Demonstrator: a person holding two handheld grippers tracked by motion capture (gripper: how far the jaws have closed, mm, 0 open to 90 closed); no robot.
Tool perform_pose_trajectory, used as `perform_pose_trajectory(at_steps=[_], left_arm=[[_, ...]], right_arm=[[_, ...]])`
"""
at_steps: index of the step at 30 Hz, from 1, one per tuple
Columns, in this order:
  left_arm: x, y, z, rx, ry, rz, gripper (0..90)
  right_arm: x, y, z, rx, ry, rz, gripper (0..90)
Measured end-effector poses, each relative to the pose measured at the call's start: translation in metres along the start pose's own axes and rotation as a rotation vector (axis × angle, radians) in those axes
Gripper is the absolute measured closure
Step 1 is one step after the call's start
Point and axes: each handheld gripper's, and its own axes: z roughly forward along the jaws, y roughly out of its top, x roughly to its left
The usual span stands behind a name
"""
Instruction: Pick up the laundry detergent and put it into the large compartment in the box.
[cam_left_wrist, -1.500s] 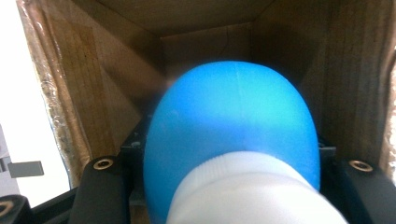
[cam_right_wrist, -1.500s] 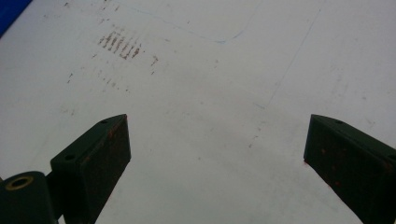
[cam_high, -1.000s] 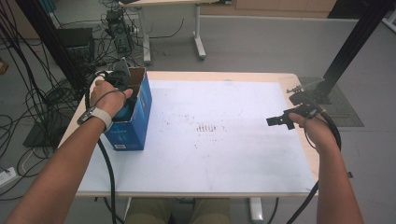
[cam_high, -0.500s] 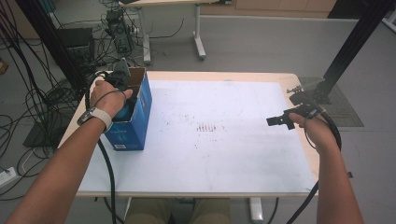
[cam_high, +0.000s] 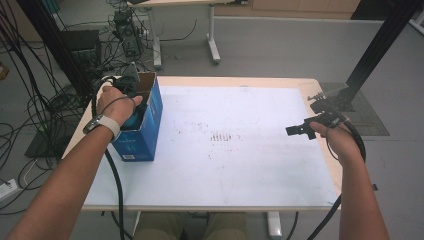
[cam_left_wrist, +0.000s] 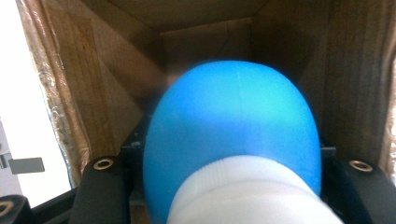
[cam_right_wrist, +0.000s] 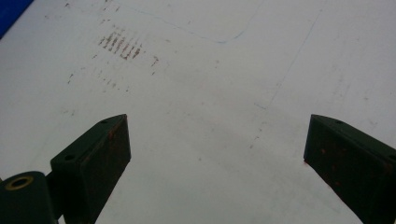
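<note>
One blue bottle (cam_left_wrist: 233, 135) with a white ribbed cap (cam_left_wrist: 250, 193) sits inside the box (cam_high: 150, 117), a blue carton with a bare brown cardboard inside, standing open-topped near the left edge of the table (cam_high: 240, 175). In the left gripper view the bottle's rounded body lies between the two black fingers (cam_left_wrist: 100, 191), cap end toward the camera, with the brown walls of the box close on both sides and behind it. The left gripper (cam_left_wrist: 231, 186) has its fingers pinching the bottle, one pad on each flank of it, and the person's left hand (cam_high: 117, 102) reaches down into the mouth of the box from above, a pale band on the wrist and a black cable looping off over the table edge. Whether the bottle rests on the floor of the box or hangs clear of it cannot be told. Well apart, near the right edge of the table, the right hand (cam_high: 340, 142) holds the right gripper (cam_right_wrist: 217, 154) low over the white top, pointing toward the middle. Its fingers (cam_right_wrist: 95, 158) are spread wide with nothing between them, and below them the table shows a patch of small rust-coloured marks (cam_right_wrist: 120, 45) and faint pencil lines.
</note>
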Motion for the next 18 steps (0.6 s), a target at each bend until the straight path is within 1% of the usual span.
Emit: perform_pose_trajectory(at_steps=[18], left_arm=[[-0.0009, -0.0017, -0.0001, -0.004, 0.003, 0.002, 38.8]], right_arm=[[0.0001, -0.0007, 0.0000, -0.003, 0.003, -0.001, 7.1]])
